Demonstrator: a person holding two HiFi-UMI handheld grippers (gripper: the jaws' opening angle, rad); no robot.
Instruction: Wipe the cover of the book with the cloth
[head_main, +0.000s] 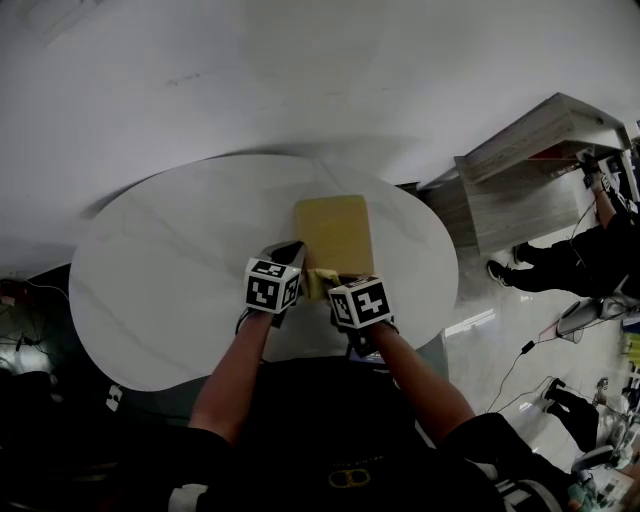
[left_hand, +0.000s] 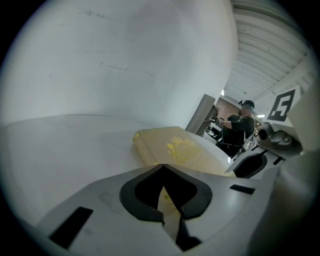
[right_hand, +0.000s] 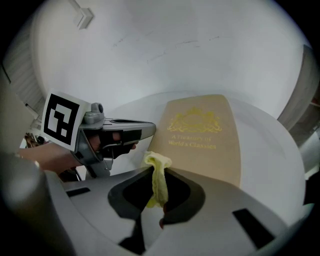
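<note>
I have the book (head_main: 335, 233) lying flat on the white table (head_main: 150, 270), toward its far side, cover up. Both of my grippers are just short of its near edge. In the right gripper view the cover (right_hand: 200, 140) shows a gold crest with a title line under it that reads "A Treasury of World's Classics". My right gripper (right_hand: 159, 170) is clamped on the yellow cloth (right_hand: 158, 180). A bunched tuft stands up out of the jaw tips and the rest hangs down between the pads. From the head view the cloth (head_main: 320, 283) sits at the book's near edge, close to the near-left corner and between the two grippers. I cannot tell whether it is touching the cover. The right gripper (head_main: 338, 287) comes in from the near side, pointing along the book. My left gripper (head_main: 292, 250) is just beside the book's left edge at that same corner. In its own view the jaws (left_hand: 162, 166) are closed tip to tip with nothing held, and the book (left_hand: 175, 147) lies just beyond them, spine side toward me. Off to the right, past the table, a person (head_main: 570, 265) sits by a wooden shelf unit (head_main: 530, 175).
</note>
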